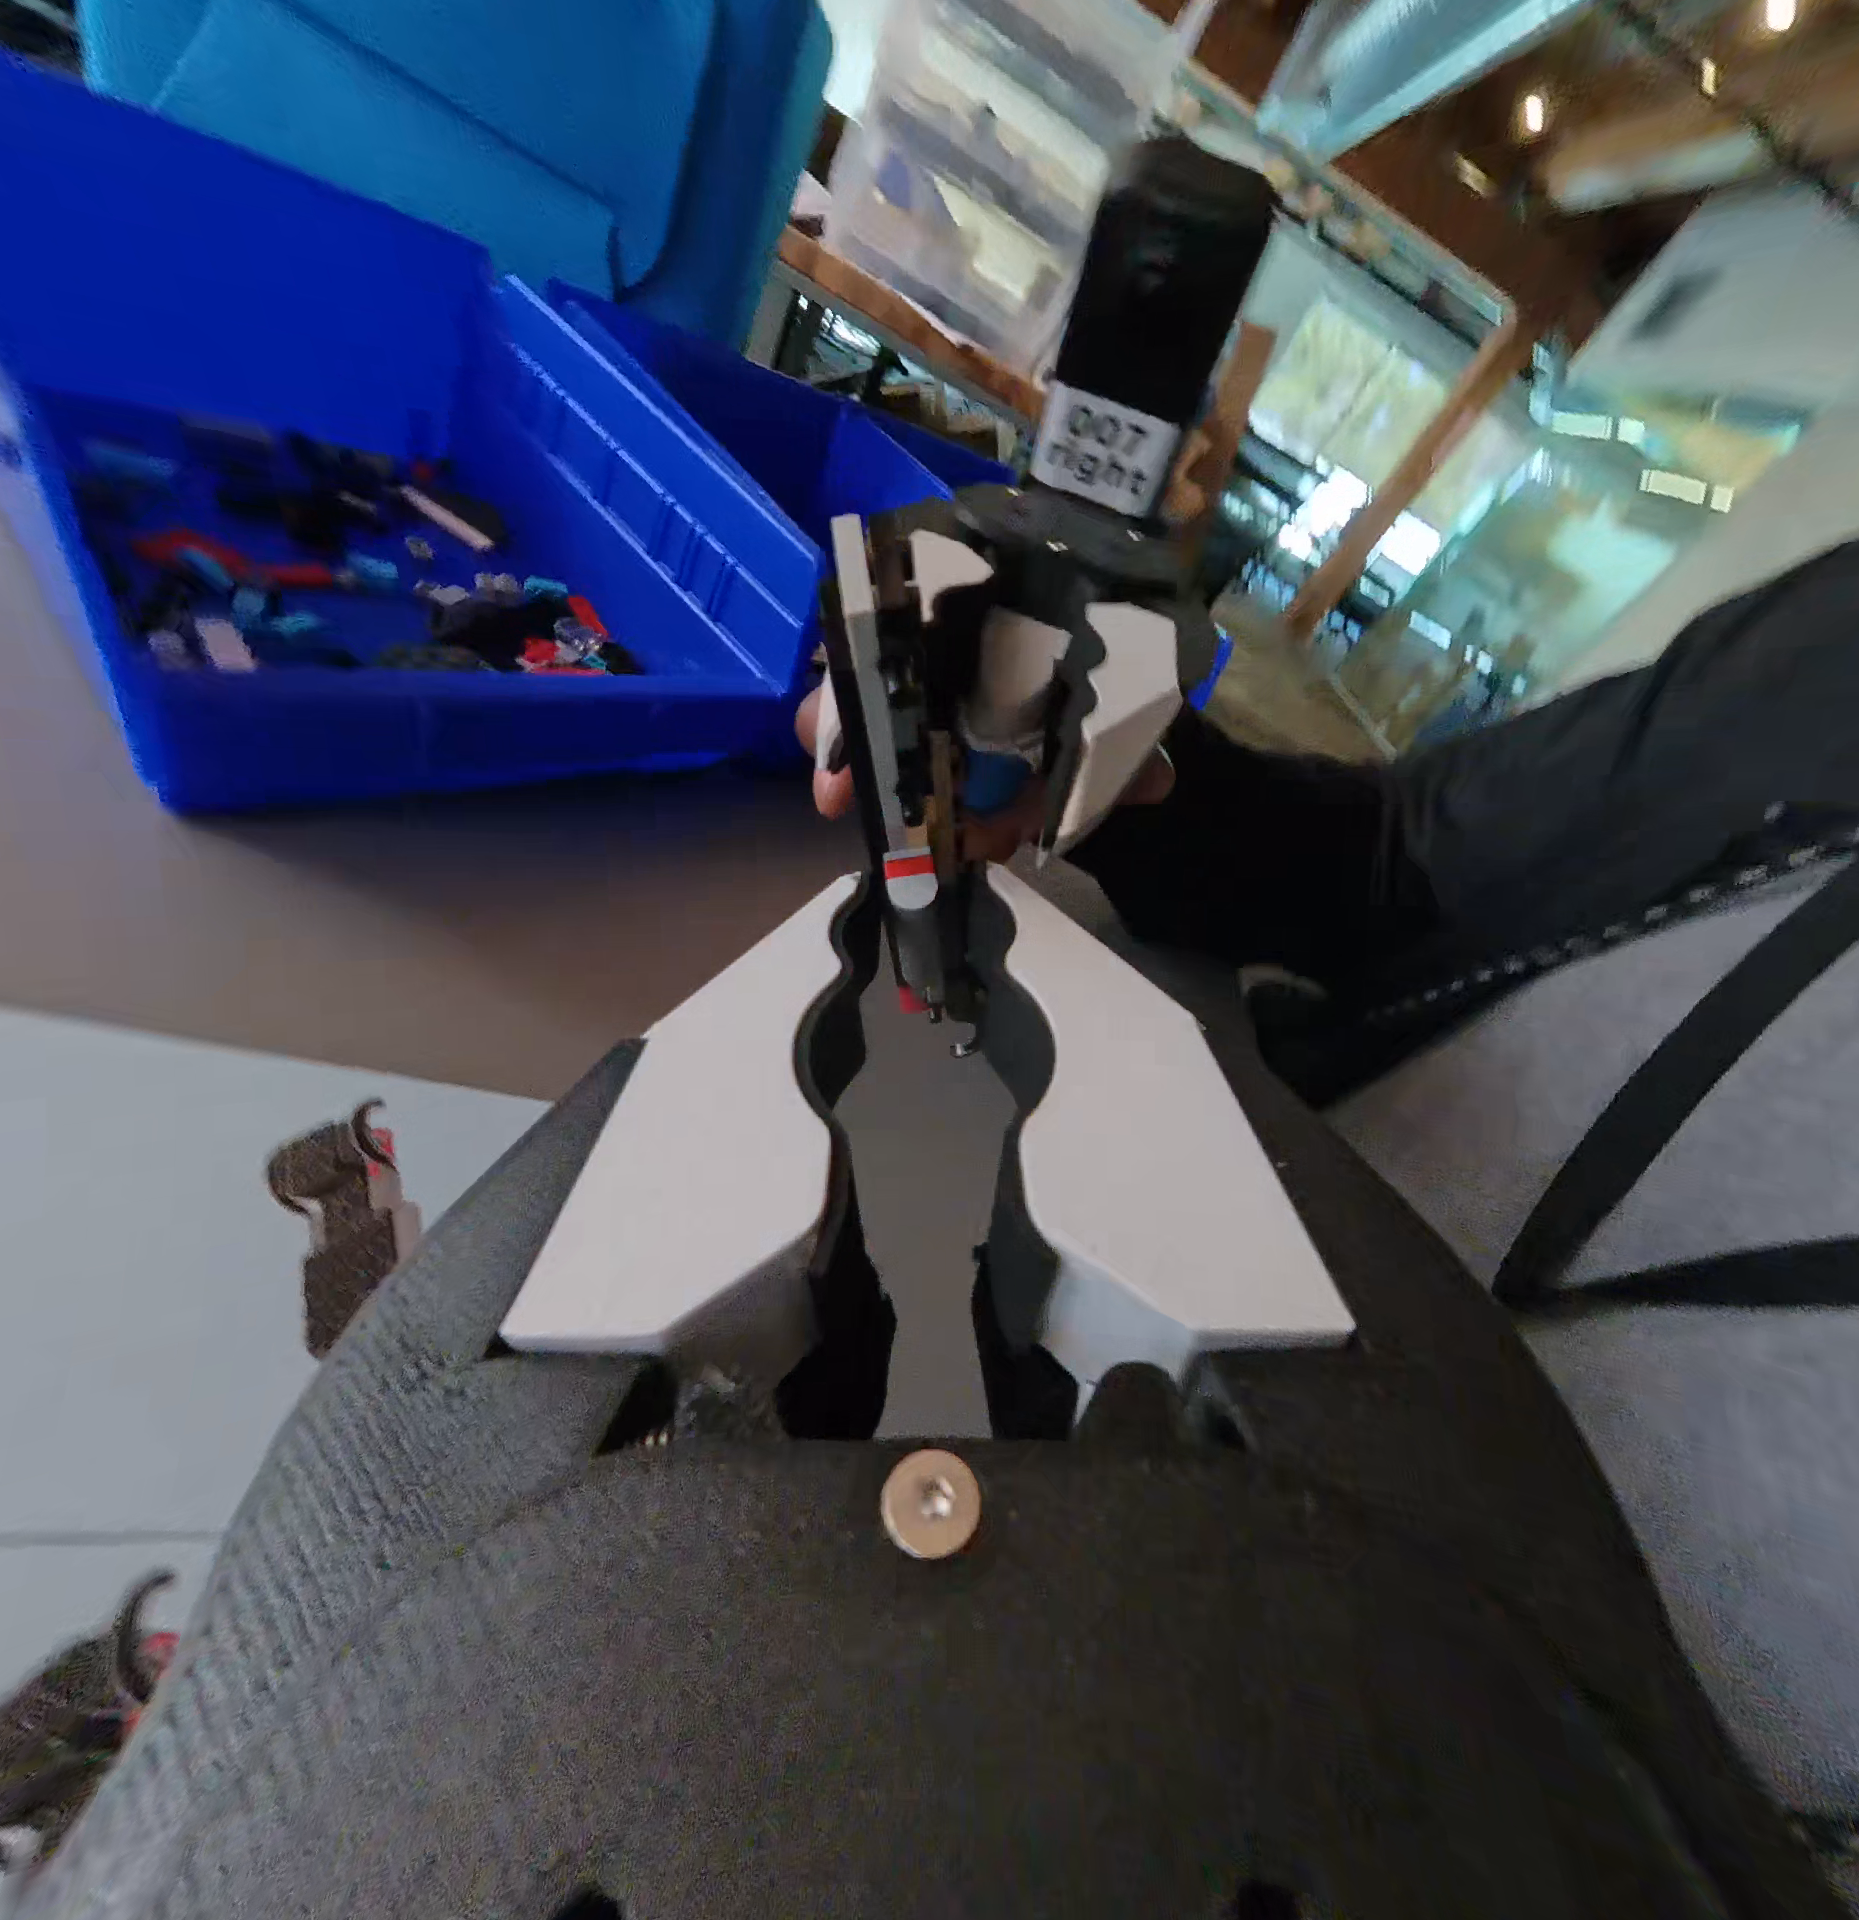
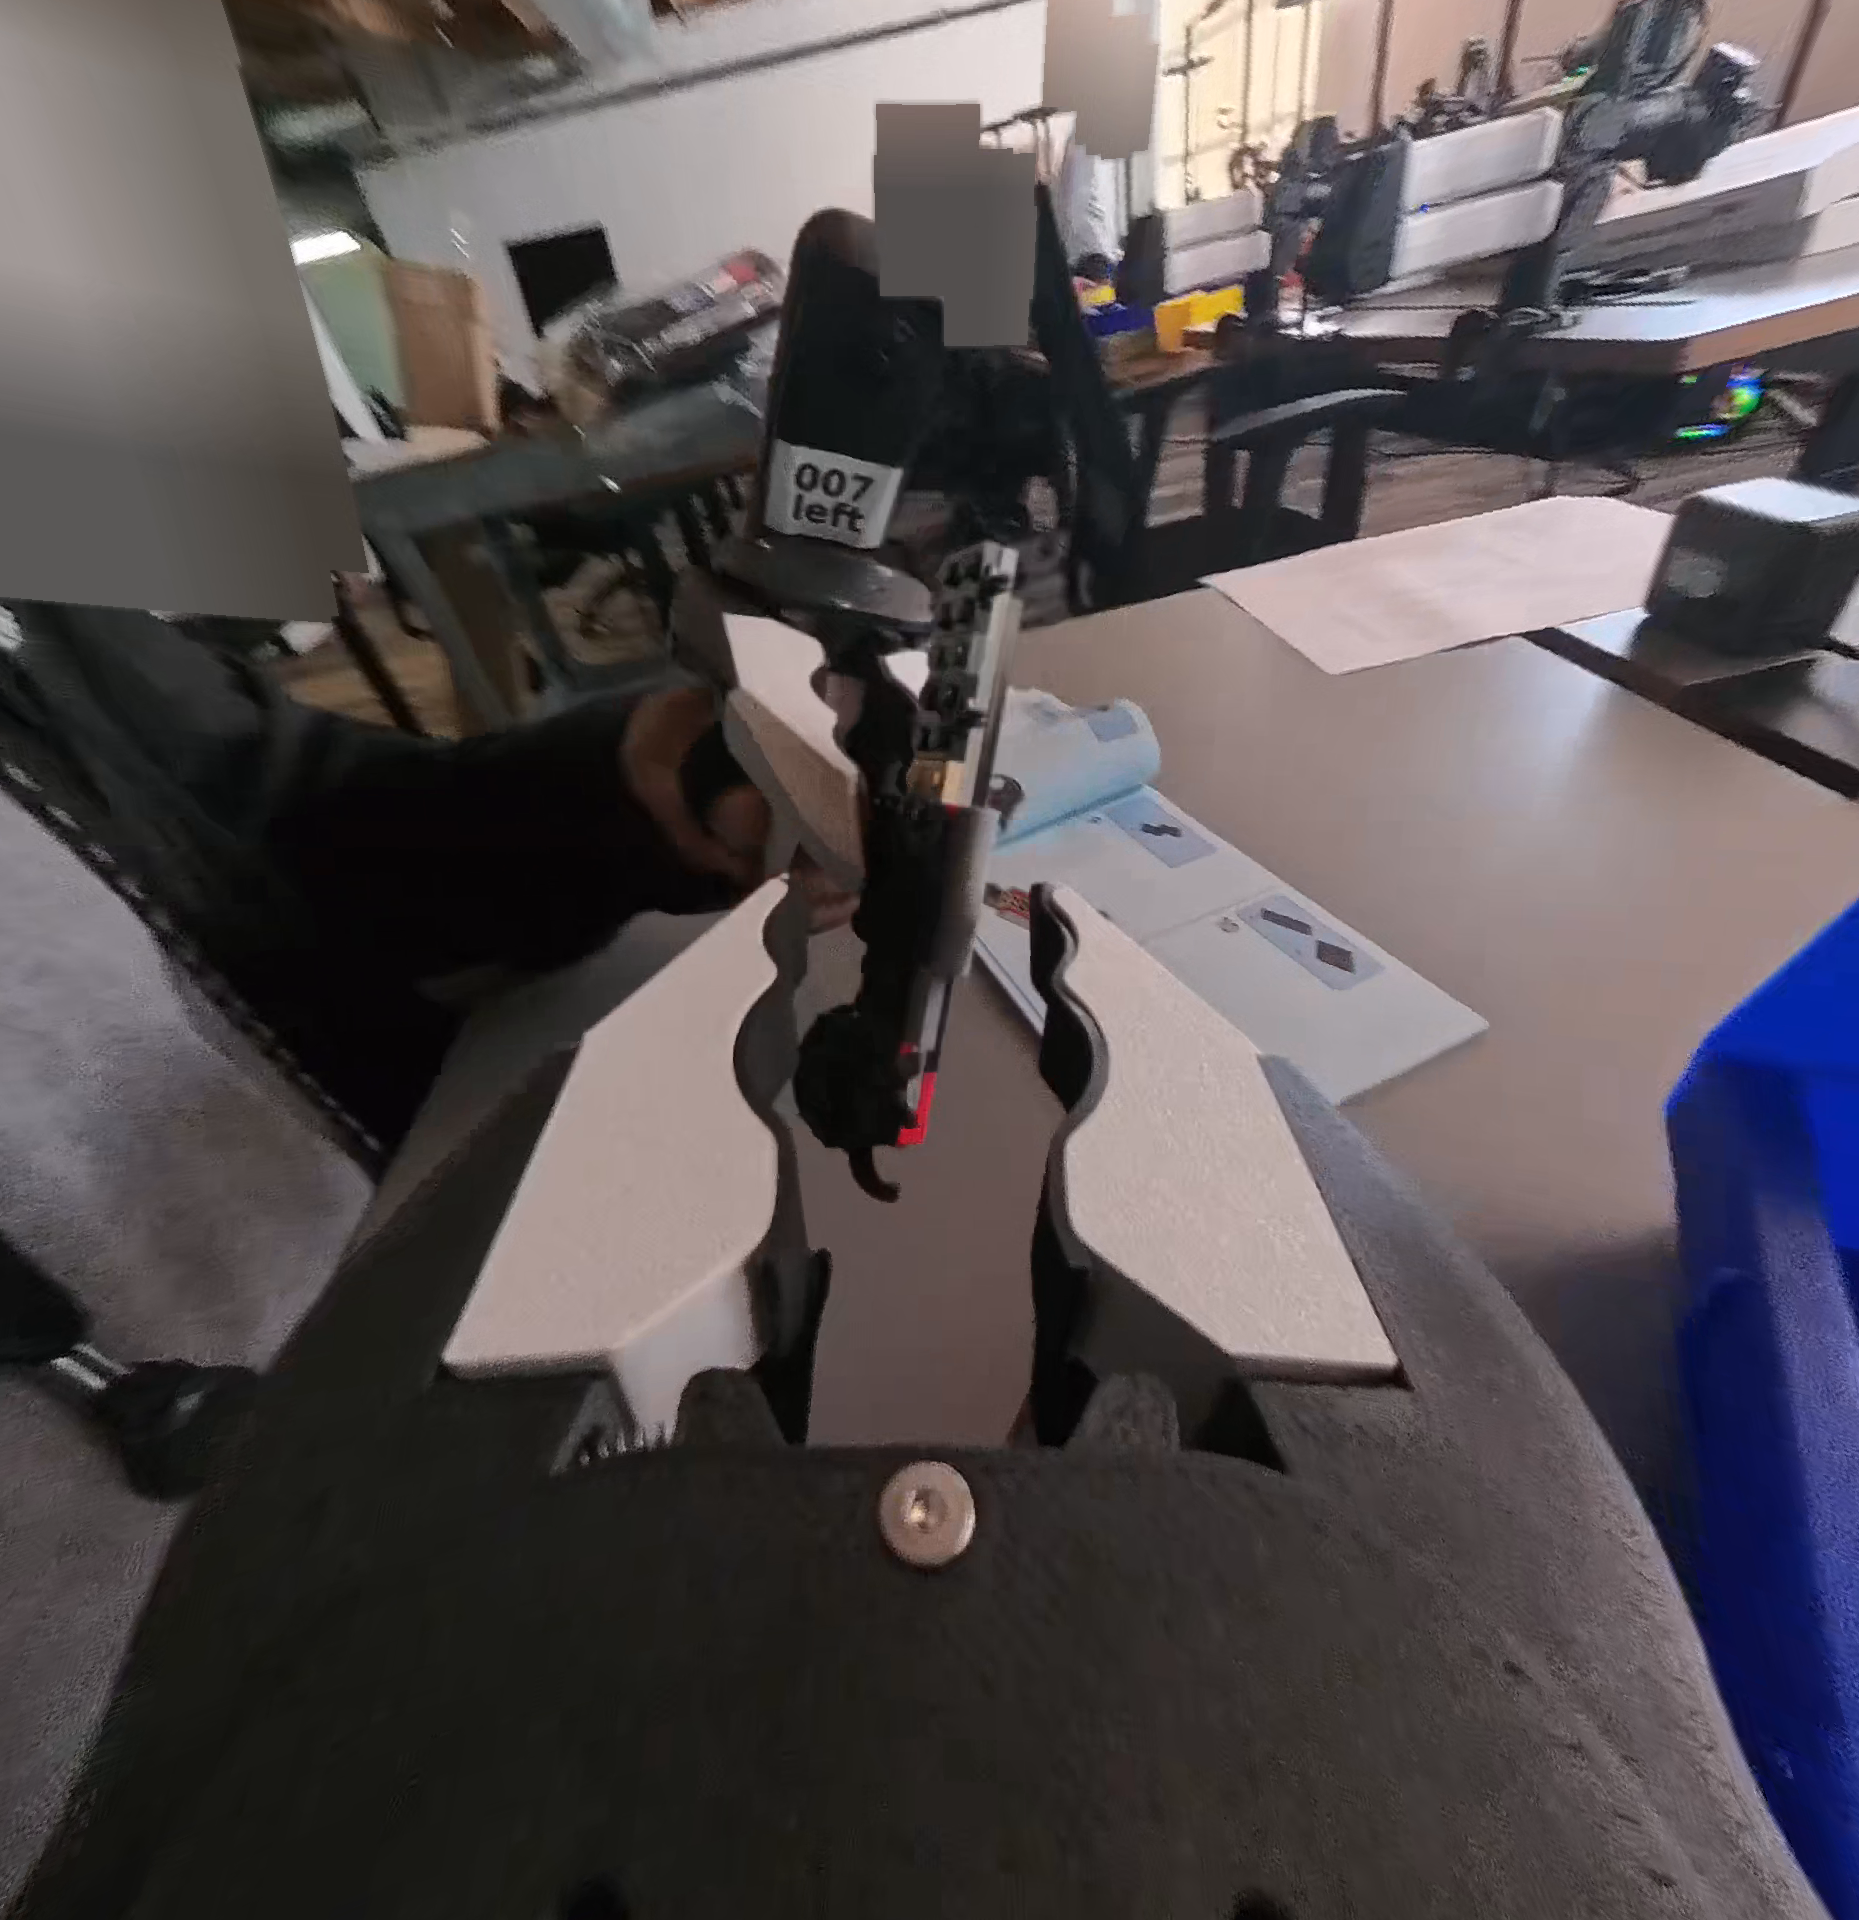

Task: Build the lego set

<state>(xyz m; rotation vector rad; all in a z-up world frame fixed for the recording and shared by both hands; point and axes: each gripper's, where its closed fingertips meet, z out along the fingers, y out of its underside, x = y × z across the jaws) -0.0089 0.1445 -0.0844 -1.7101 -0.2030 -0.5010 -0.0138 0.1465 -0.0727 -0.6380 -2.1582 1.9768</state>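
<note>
The left gripper [image 1: 930, 894] is closing its fingers [image 1: 717, 1143] down to a narrow gap. Its tips are pinching the lego assembly [image 1: 909, 894], a long thin build of black, grey and red pieces. In the left wrist view the build is running from the tips towards 12 o'clock, with a short end pointing back into the gap between the fingers.

The right gripper [image 2: 914, 904] is facing it from the opposite side with its fingers [image 2: 1195, 1143] spread wide. In the right wrist view the assembly is hanging between them, a black wheel-like lump and a red tip at its near end. It is sitting closer to the finger at 9 o'clock than to the one at 3 o'clock. I cannot tell whether that lump is touching the finger, but nothing is being clamped here. A person's hand [image 2: 676, 790] is gripping the left tool's handle at 10 o'clock of the assembly.

On the table [image 2: 1424, 779], an open instruction booklet [image 2: 1268, 966] is lying at 3 o'clock of the build. In the left wrist view a blue bin [image 1: 437, 707] is standing at 10 o'clock of the tips, holding loose pieces [image 1: 364, 582] in black, red, blue and grey.
</note>
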